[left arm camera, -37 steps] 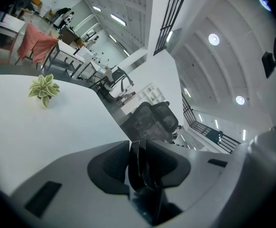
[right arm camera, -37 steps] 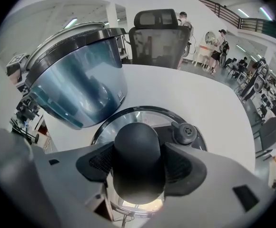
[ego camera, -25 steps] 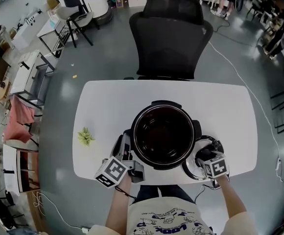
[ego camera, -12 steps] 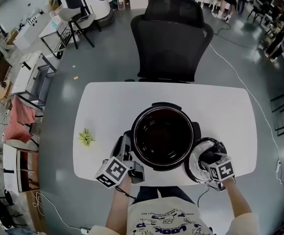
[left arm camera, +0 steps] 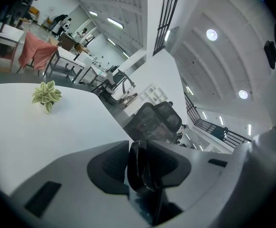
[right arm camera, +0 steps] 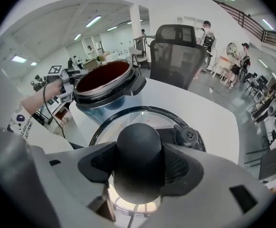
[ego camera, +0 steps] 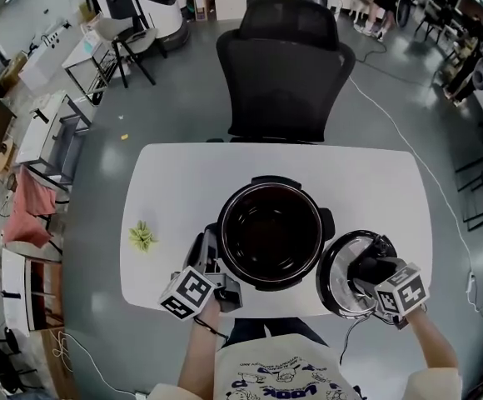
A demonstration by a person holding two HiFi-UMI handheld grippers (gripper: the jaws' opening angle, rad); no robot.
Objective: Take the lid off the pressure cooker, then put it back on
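Off the open pressure cooker's (ego camera: 222, 232) four o'clock, over the front edge of the white table (ego camera: 183, 182), grips the glass lid (ego camera: 337, 277) by its round black knob (right arm camera: 139, 156) with the right gripper (ego camera: 373, 273), jaws spread wide and pressed on both sides of the knob, lid apart from the cooker. At the cooker's eight o'clock, clamps the left gripper (ego camera: 211, 247) about half closed on the black side handle (left arm camera: 140, 170). Bears square black-and-white markers on each gripper's cube and blue print on the apron (ego camera: 279, 373) at six o'clock, too warped to read surely.
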